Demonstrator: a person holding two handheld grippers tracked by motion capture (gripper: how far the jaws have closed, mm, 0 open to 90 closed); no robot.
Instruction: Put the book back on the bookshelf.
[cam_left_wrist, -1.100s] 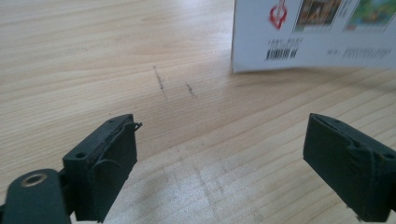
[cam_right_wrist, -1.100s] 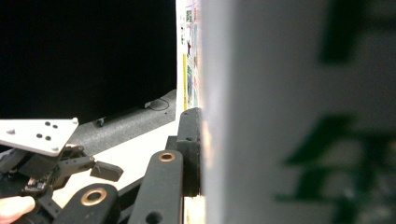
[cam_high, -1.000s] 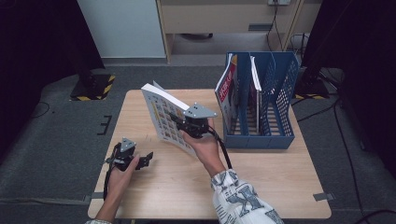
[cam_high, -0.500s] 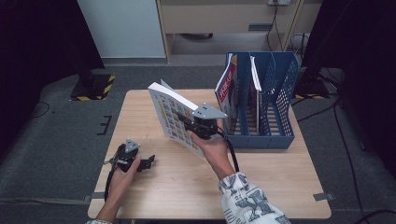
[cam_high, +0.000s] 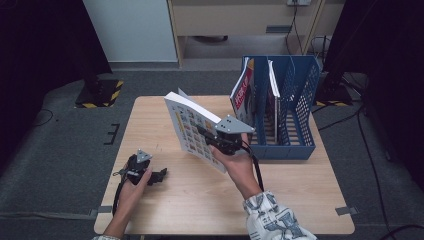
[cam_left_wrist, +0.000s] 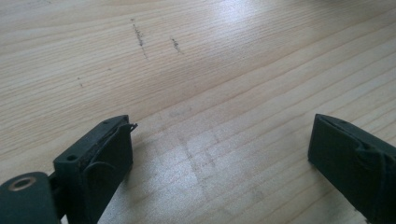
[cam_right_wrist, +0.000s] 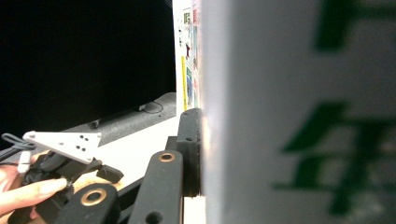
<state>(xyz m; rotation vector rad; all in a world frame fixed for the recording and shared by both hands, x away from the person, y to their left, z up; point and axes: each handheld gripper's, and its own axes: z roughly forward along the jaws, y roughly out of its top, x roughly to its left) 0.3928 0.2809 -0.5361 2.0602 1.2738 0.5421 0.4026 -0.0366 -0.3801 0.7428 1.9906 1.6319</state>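
My right tool (cam_high: 216, 141) is clamped on the magazine (cam_high: 192, 127), held tilted above the table (cam_high: 300, 200) just left of the blue file rack (cam_high: 295, 142), probably for slotting in. My left tool (cam_high: 157, 176) rests spread apart on the near left.

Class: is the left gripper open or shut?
Open. The left gripper has its jaws wide apart over the bare table, gripping nothing.

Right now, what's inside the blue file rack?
The blue file rack holds two upright magazines in its left slots; the right slots look empty. The slot floors are hidden behind the rack's front wall.
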